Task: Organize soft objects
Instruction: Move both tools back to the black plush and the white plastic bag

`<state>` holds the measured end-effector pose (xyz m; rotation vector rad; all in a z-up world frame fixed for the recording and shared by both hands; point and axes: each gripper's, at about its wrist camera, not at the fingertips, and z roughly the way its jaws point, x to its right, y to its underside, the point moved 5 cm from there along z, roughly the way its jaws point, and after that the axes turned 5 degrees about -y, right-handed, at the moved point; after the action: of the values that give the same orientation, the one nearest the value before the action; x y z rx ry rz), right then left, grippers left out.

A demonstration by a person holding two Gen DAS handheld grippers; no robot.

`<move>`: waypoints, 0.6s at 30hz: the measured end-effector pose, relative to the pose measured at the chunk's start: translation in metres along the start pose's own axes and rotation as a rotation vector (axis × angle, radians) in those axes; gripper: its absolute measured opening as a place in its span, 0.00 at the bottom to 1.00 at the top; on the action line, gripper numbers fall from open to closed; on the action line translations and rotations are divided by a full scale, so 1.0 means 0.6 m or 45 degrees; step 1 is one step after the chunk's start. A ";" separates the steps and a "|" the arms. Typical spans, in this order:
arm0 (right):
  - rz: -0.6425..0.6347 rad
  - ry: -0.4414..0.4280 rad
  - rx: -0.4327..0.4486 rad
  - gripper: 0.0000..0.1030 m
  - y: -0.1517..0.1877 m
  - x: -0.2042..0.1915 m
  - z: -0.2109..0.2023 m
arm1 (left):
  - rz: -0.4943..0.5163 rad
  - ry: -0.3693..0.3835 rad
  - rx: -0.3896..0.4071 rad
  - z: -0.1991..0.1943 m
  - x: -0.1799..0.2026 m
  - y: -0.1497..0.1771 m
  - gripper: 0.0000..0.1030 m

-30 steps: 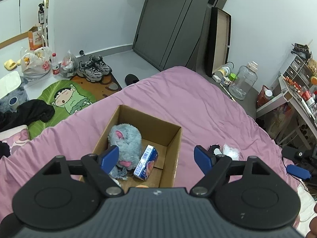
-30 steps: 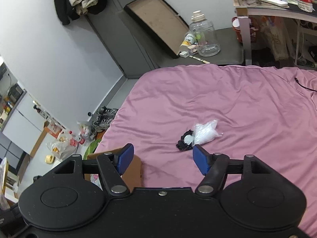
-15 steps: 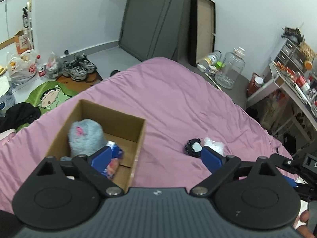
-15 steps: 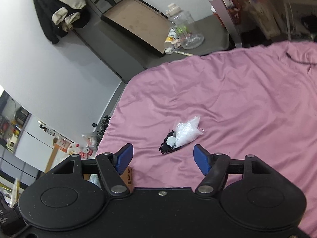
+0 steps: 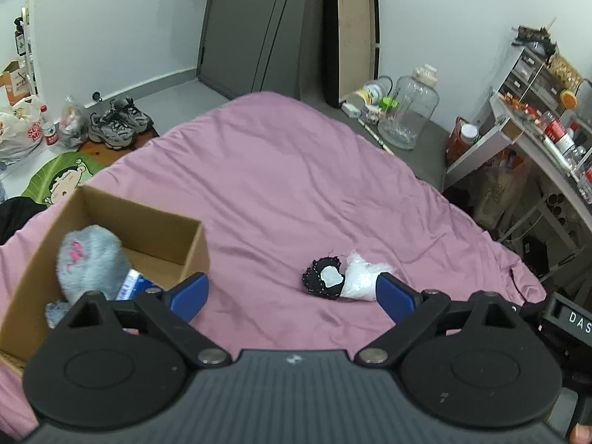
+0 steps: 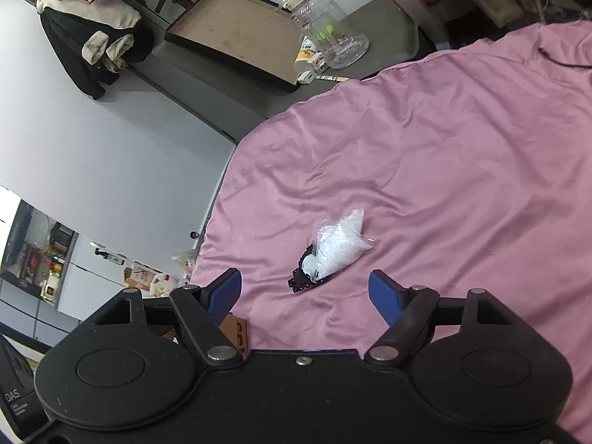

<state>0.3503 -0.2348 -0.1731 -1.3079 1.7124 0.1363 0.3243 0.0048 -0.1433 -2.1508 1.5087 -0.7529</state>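
Observation:
A cardboard box (image 5: 111,210) sits on the pink bed (image 5: 281,170) at the left. It holds a grey plush toy (image 5: 88,259) and a blue and white carton (image 5: 129,285). A black lace piece with a white heart (image 5: 325,278) and a clear bag of white stuffing (image 5: 364,277) lie together on the bed, right of the box. My left gripper (image 5: 292,296) is open and empty, just short of them. My right gripper (image 6: 305,292) is open and empty; the bag (image 6: 338,246) and the lace piece (image 6: 301,281) lie just beyond its fingertips. A box corner (image 6: 236,333) shows by its left finger.
Past the bed's far edge stand a large clear jug (image 5: 409,111), a leaning framed board (image 5: 351,33) and a grey door. A cluttered desk (image 5: 536,137) is at the right. Shoes (image 5: 118,122) and bags lie on the floor at the left.
My left gripper has swung right, from over the box toward the lace piece and bag. My right gripper has moved closer to them and tilted. Both stayed open.

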 end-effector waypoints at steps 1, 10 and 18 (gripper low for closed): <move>0.005 -0.007 -0.002 0.74 -0.003 0.003 0.007 | -0.002 0.004 -0.010 0.009 0.006 0.000 0.93; 0.053 -0.022 -0.022 0.84 -0.021 0.041 0.070 | -0.030 -0.033 -0.081 0.089 0.028 -0.003 0.93; 0.140 -0.046 -0.081 0.84 -0.019 0.080 0.105 | -0.063 -0.034 -0.105 0.151 0.038 -0.003 0.91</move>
<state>0.3979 -0.2363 -0.2374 -1.2499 1.7624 0.2787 0.3891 -0.0141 -0.2077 -2.2573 1.5020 -0.6868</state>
